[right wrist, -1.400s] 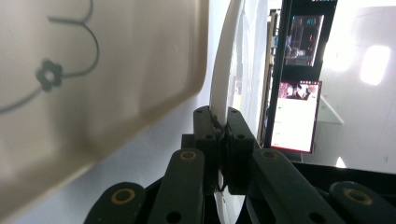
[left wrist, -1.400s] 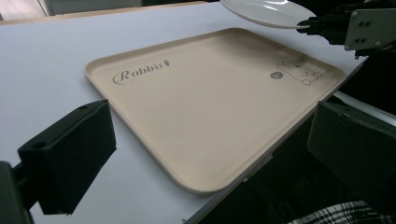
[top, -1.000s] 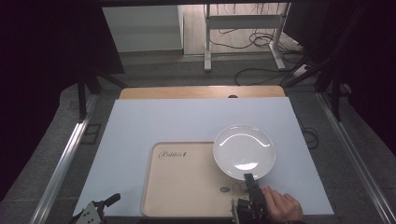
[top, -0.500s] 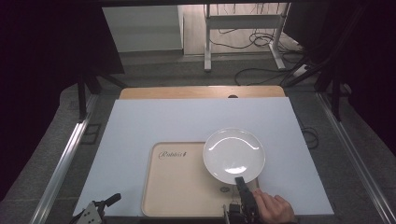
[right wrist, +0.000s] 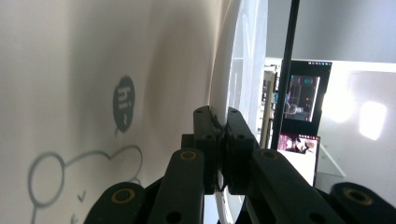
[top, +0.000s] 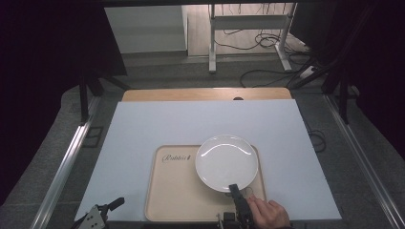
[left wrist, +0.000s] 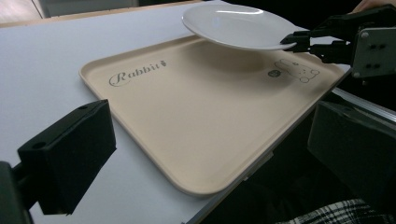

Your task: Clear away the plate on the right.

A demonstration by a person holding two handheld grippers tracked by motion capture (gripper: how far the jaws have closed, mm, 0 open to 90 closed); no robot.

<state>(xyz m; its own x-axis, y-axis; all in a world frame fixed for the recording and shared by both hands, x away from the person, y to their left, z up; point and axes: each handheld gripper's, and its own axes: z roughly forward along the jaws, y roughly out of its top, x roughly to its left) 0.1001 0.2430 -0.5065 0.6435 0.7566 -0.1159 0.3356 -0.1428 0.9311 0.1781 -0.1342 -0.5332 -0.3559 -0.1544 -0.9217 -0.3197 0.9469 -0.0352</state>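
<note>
At the near edge of the table, in the high view, the left gripper [top: 102, 213] lay low at the bottom left, off the corner of the white table top [top: 143, 124], and its own view showed its two black jaws standing wide apart with nothing between them. Just to the right, a hand [top: 267, 213] held the right gripper [top: 235, 189], whose jaws pointed away from the person and met the nearest rim of a white plate [top: 226, 162]. The right gripper view showed those jaws [right wrist: 223, 126] pinched tight on the plate's thin edge [right wrist: 229, 84], one jaw on each face of the rim. In the left gripper view the same gripper [left wrist: 299, 39] came in from the right and clamped the plate [left wrist: 233, 23], which hung a little above the tray with a soft shadow under it, so it did not rest on the surface. The beige tray [top: 176, 200] lay flat at the near middle of the table top, its front edge along the table's edge; it bore the word "Rabbit" [left wrist: 136, 73] and a small drawn animal with a "hi" bubble [left wrist: 299, 71]. The plate sat over the tray's far right part, with its far rim reaching just past the tray's far edge. Beyond the white top ran a strip of bare wood [top: 205, 94], then the grey floor with cables [top: 267, 71].
</note>
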